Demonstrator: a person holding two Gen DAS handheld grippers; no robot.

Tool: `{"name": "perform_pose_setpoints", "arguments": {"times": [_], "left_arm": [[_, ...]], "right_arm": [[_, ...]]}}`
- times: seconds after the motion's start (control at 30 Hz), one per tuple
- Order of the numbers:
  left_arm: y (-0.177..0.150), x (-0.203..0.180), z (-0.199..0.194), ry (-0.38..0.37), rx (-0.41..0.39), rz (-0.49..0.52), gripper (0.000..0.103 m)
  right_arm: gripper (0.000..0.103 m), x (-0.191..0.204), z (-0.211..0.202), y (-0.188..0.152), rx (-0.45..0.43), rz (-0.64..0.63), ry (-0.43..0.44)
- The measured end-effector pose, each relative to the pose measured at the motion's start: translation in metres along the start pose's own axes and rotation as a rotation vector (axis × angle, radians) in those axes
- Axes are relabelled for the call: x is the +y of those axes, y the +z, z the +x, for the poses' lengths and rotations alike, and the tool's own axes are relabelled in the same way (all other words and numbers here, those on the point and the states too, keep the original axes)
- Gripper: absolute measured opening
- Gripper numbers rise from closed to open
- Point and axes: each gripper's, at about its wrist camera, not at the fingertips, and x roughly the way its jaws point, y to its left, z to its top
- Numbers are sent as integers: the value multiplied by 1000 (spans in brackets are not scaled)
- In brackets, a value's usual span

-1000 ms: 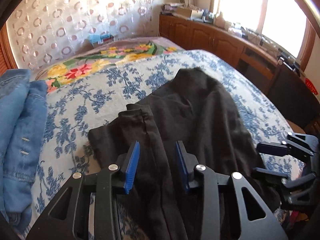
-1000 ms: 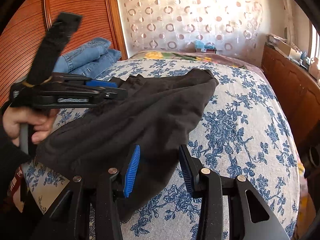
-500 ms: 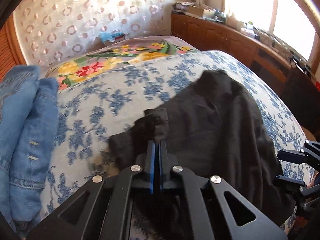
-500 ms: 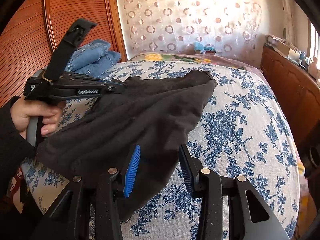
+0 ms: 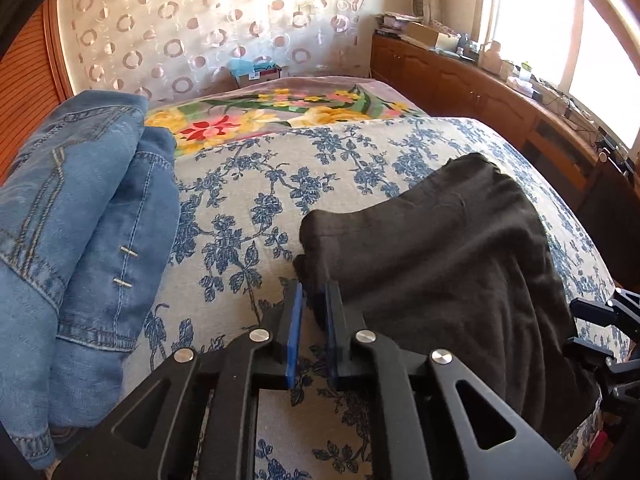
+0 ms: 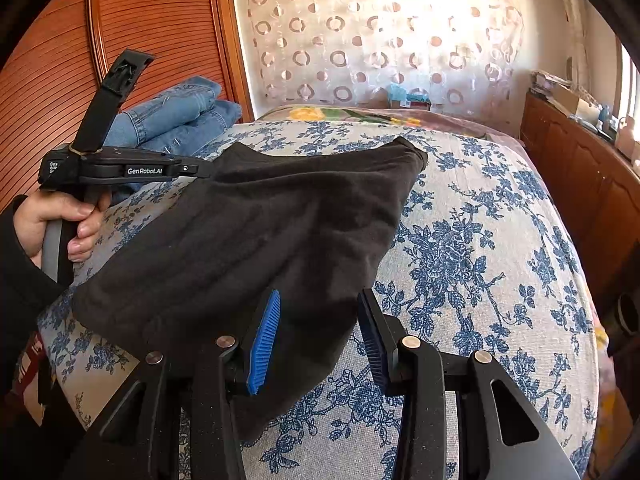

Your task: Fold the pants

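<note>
Comparing with half a second ago, the left gripper has drawn the corner of the black pants farther toward the left side of the bed, and more of the floral bedspread now shows beneath its frame. Its jaws, then pressed flat together, now stand narrowly apart with a bunched fold of the dark cloth pinched between the blue pads at their tips. One second ago these jaws were wide apart over the garment.

The right gripper is unchanged in stance: jaws spread wide, released, straddling the near hem of the pants with cloth lying between them but not clamped.

The pants lie on the bed across its near half, one corner lifted by the left gripper, the far corner resting toward the middle of the bedspread.

The right wrist view alone shows the person's left hand gripping the handle of the left gripper, and the slatted wooden panel behind. The left wrist view alone shows the blue jeans stacked along the left edge of the bed at close range, and the right gripper at the right edge of the frame.
</note>
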Motion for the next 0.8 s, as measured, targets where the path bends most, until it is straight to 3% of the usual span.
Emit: {"name": "perform_pose_setpoints", "arguments": {"times": [0.13, 0.47, 0.8], "left_arm": [[-7, -2, -7, -18, -17, -3, 50], [-39, -24, -41, -67, -55, 17, 50], [-72, -37, -62, -93, -63, 26, 50]], "right_arm": [[42, 1, 0, 0, -1, 0, 0], [42, -3, -4, -1, -9, 4, 6], [42, -2, -35, -21, 11, -21, 2]]}}
